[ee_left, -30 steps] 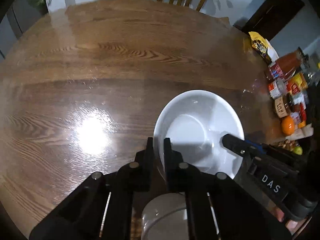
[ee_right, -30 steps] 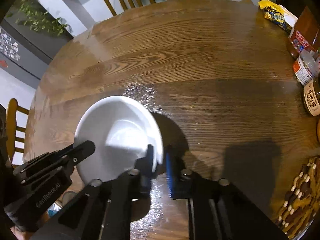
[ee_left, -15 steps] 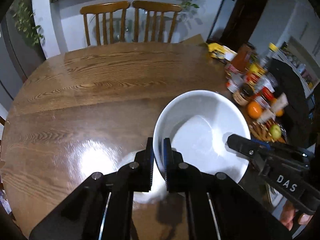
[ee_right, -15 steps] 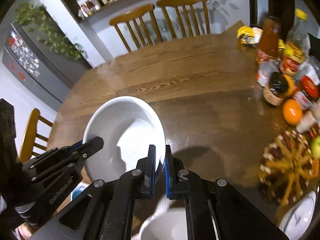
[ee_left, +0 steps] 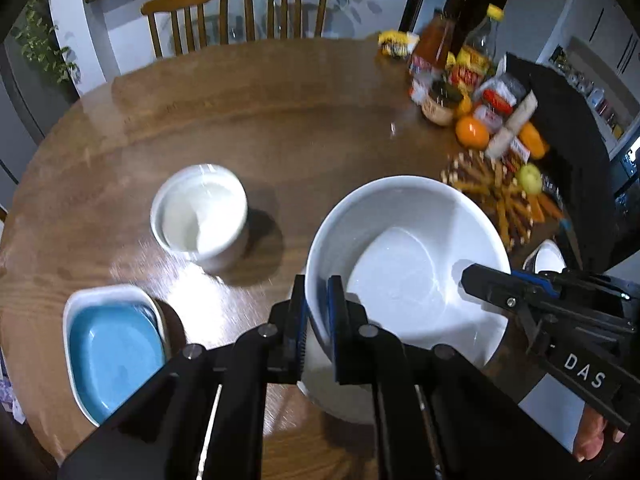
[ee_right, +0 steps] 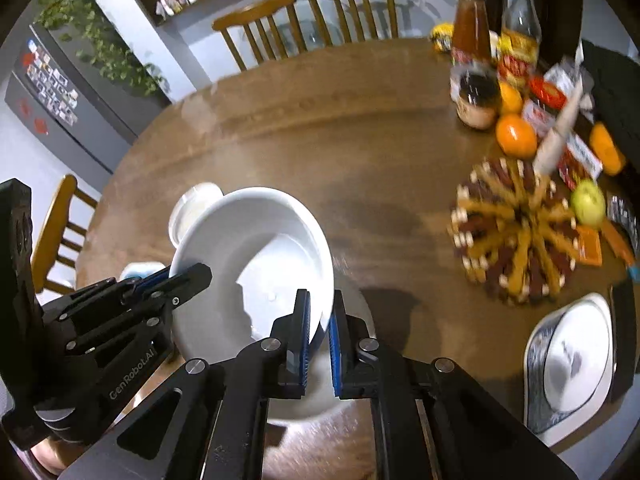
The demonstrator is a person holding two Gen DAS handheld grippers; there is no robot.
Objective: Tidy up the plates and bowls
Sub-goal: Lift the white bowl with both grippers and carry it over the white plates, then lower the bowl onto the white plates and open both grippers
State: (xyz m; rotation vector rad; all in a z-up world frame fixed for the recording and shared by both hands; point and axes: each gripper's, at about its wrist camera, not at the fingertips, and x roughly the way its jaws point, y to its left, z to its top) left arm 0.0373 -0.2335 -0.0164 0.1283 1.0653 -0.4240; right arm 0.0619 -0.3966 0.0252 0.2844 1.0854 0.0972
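- My left tool [ee_left: 317, 312] and right tool [ee_right: 319, 326] each pinch opposite rims of the large white glazed ceramic bowl [ee_left: 404, 264]
- I judge it heavy, slick, breakable; rim holds suit

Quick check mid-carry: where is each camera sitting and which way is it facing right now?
Left wrist: on the left tongs, facing steeply down at the table; its fingers clamp the big white bowl, right tongs opposite.
Right wrist: on the right tongs, angled down likewise; it clamps the bowl's other rim, left tongs alongside.
Shared: bowl, small white bowl, orange.
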